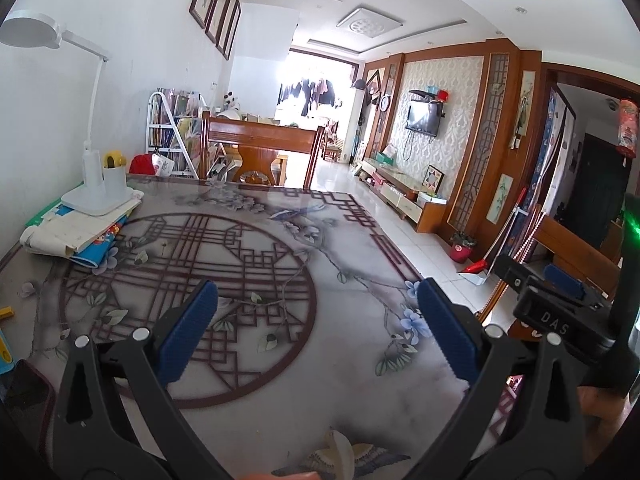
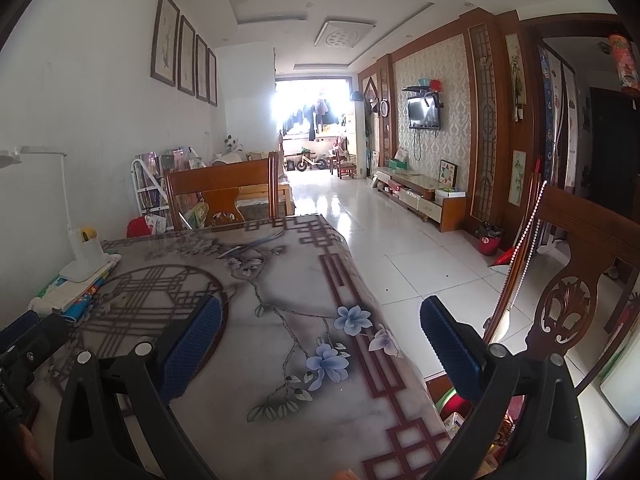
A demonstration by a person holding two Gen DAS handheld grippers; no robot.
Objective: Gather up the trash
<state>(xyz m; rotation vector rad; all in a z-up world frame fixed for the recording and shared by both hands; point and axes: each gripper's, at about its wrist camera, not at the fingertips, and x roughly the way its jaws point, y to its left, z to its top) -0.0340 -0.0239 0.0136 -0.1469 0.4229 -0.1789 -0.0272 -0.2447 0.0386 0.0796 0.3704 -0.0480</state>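
Trash: a crumpled whitish scrap (image 1: 340, 454) lies at the near edge of the table, below and between the left fingers; what it is made of cannot be told.
Left gripper (image 1: 316, 332): black two-finger tool with blue ribbed pads (image 1: 188, 332), held level over the near middle of the table, pointing toward the far edge; fingers spread wide, nothing between them.
Right gripper (image 2: 320, 344): same black tool with blue pads (image 2: 192, 348), straddling the table's right edge, its left finger over the cloth and its right finger out over the floor; spread wide and holding nothing.
Table (image 1: 360, 248): covered in grey cloth printed with a dark red lattice circle and blue flowers.
Left edge: a dark phone (image 1: 24, 396) near the near left corner; farther along, a stack of papers and colourful books (image 1: 76, 236).
Far left corner: a white desk lamp (image 1: 96, 184) standing on that stack.
Beyond the far edge: a brown wooden chair (image 1: 260, 152) pushed up to the table.
Floor at right: a red bucket (image 1: 462, 250) near the wooden wall panel.
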